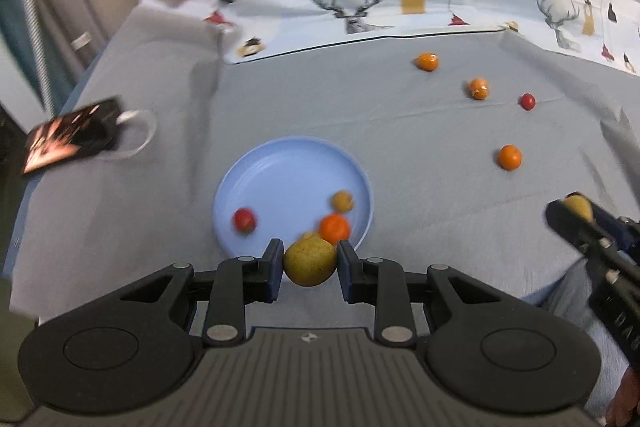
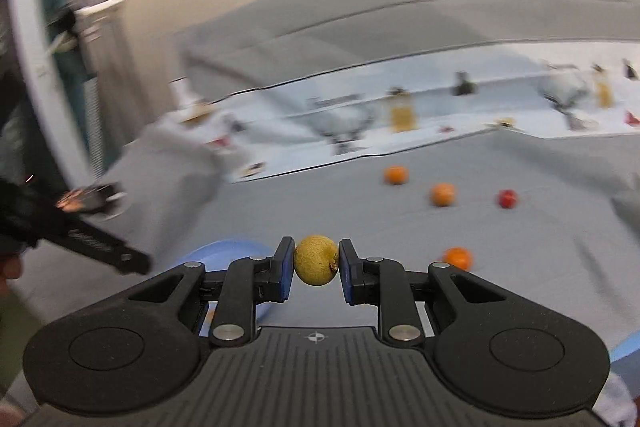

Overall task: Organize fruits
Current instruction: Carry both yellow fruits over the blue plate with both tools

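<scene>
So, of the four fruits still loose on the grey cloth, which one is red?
The small red fruit farthest right, next to the speckled orange one. The other three loose fruits are orange, including the one lying nearest the plate.

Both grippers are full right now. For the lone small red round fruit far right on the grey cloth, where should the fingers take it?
Grip the small red round fruit across its widest middle, coming straight down from above: it's round, with bare grey cloth on every side.

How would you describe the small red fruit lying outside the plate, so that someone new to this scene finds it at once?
Start at the patterned cloth strip with deer drawings along the far edge of the grey sheet. Below its right part, loose fruits lie scattered; the red fruit is the rightmost of them, right of two orange fruits. It is the only red one outside the blue plate.
</scene>
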